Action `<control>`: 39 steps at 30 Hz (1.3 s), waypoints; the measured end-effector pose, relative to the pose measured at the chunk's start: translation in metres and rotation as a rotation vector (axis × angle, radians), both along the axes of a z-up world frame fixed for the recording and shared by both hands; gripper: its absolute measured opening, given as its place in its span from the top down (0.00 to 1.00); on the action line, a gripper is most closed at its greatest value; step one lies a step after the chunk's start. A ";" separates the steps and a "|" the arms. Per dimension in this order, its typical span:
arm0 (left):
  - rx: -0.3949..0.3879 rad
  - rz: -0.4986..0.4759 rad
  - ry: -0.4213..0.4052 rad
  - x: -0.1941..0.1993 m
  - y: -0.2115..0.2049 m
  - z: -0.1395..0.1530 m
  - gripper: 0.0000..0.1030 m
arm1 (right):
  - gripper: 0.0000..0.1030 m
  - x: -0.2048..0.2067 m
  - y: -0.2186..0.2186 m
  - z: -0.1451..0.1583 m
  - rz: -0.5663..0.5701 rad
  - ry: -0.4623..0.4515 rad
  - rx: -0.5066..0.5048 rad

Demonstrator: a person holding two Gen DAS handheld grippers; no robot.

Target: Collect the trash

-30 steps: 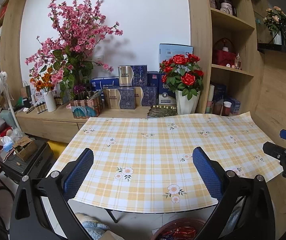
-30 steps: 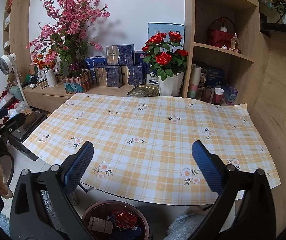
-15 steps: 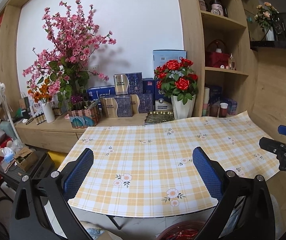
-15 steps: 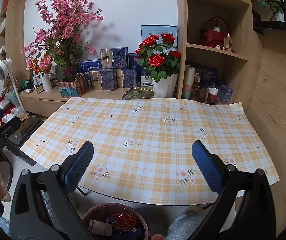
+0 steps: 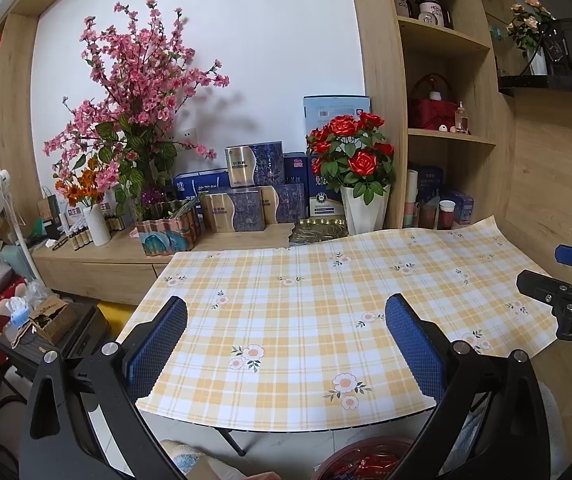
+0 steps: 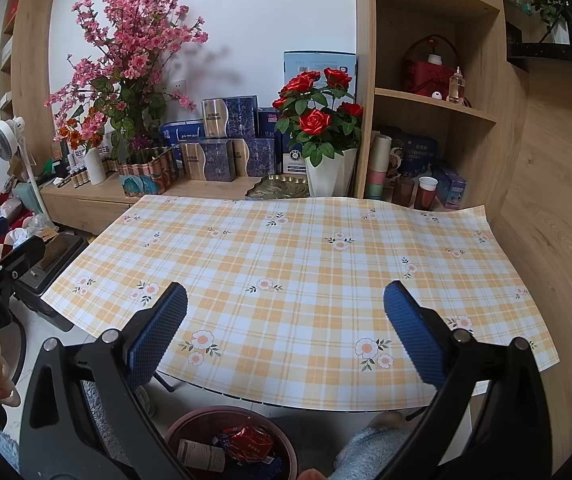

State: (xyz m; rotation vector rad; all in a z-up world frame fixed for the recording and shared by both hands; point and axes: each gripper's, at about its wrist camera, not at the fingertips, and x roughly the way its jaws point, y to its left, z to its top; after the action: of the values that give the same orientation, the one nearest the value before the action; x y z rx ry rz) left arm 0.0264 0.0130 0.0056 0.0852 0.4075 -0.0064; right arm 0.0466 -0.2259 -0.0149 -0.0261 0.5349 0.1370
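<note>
Both left gripper [image 5: 286, 344] and right gripper [image 6: 286, 332] spread wide, empty; tablecloth [image 6: 286, 264] bare, bin [image 6: 230, 444] holds wrappers; collecting looks finished; next: locate leftovers.

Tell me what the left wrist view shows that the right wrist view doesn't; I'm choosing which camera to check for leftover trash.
Only the left wrist view shows the right gripper at its right edge, and just a sliver of the bin. Only the right wrist view shows the bin's contents: a red wrapper and other packets inside, plus the left gripper at its left edge. Both show the checked tablecloth with no trash on it, the red roses, and open jaws holding nothing.
</note>
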 end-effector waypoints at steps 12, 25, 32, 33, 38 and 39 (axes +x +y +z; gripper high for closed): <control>-0.005 -0.002 0.007 0.001 0.001 -0.001 0.06 | 0.06 -0.001 0.001 0.000 0.001 -0.001 0.000; -0.004 0.015 -0.003 -0.001 0.003 0.000 0.06 | 0.06 -0.001 0.001 0.000 0.001 -0.001 -0.001; -0.010 0.017 0.016 0.001 0.004 -0.002 0.06 | 0.06 0.000 0.002 0.001 0.001 0.001 0.000; -0.010 0.017 0.016 0.001 0.005 -0.002 0.06 | 0.06 -0.001 0.002 0.001 0.001 0.000 -0.001; -0.010 0.016 0.015 0.001 0.005 -0.002 0.06 | 0.06 -0.001 0.001 0.001 0.002 0.000 -0.001; -0.009 0.016 0.015 0.001 0.005 -0.002 0.06 | 0.06 0.000 0.001 0.001 0.002 0.000 -0.001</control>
State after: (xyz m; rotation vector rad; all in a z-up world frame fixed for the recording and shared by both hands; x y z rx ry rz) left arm 0.0274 0.0177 0.0038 0.0731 0.4232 0.0065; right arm 0.0461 -0.2245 -0.0139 -0.0280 0.5350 0.1383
